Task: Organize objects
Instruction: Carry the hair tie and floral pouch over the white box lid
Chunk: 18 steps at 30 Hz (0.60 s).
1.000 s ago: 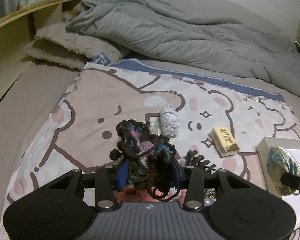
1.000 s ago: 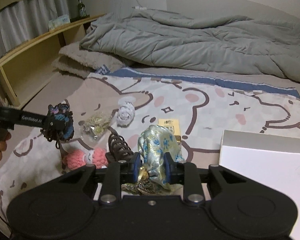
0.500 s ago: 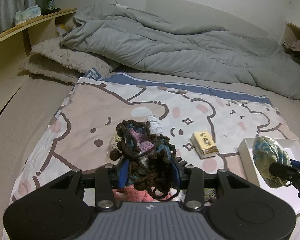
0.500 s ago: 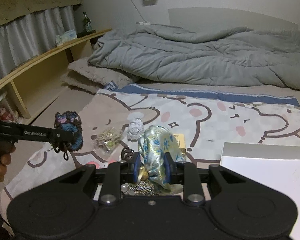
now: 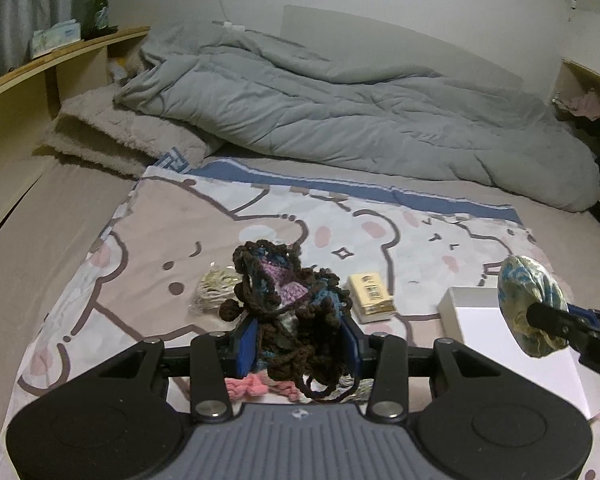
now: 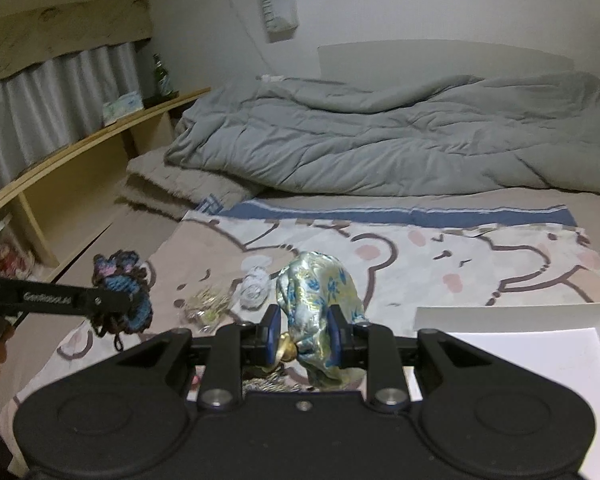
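Left wrist view: the left tool point(image 5: 298, 342), raised higher than before, clamps a lumpy brown crocheted yarn bundle point(image 5: 288, 300) above the bear-print blanket point(image 5: 148, 240).

Right wrist view: the right tool point(image 6: 303, 336), also lifted, pinches a glossy floral fabric pouch point(image 6: 320, 300) beside the flat white box point(image 6: 520, 352).

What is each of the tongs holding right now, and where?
Left tongs pinch the brown crocheted piece low down; right tongs pinch the floral scrunchie low down.

Dim indoor light, muted colours, fisheye bending and dark corners, slight softness
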Tool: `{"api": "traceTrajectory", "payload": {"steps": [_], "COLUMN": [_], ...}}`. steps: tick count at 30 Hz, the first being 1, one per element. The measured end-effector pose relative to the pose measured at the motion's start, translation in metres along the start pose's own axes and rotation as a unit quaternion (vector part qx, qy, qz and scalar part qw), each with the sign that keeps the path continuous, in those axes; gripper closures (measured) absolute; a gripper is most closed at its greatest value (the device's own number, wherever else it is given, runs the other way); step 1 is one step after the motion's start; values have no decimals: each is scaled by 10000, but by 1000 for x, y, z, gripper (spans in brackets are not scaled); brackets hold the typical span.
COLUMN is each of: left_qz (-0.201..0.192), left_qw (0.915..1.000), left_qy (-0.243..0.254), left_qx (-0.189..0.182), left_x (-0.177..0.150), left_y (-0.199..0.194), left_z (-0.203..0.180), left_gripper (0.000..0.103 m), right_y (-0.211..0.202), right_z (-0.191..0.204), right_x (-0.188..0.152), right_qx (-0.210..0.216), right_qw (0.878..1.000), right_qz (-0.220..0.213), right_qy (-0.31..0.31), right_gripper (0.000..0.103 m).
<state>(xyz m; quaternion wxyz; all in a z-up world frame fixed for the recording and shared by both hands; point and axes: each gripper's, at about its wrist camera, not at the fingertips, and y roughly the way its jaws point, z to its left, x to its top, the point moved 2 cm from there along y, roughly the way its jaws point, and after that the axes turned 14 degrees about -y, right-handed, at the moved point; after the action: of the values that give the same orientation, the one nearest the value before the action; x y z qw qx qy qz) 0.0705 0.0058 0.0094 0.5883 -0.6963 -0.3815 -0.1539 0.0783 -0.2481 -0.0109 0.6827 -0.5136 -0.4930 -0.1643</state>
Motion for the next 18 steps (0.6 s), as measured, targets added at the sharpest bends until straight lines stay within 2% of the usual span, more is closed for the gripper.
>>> {"api": "traceTrajectory", "payload": {"steps": [7,18], "left_qz": [56,283], "left_qw": [9992,9929], "left_qy": [258,631], "left_qx": [-315,-963], "left_x": [0,-2], "left_y": [7,50], "left_z": [-33,-92], "left_gripper": [59,59], "right_y": [-12,-3], "right_z": [-28,-73], "right_x": [0,-8], "right_qx": [-320,-802], "right_qw": [9993,9965], "right_qz": [-100,8], "right_qy": [143,235], "right_gripper": [77,77]}}
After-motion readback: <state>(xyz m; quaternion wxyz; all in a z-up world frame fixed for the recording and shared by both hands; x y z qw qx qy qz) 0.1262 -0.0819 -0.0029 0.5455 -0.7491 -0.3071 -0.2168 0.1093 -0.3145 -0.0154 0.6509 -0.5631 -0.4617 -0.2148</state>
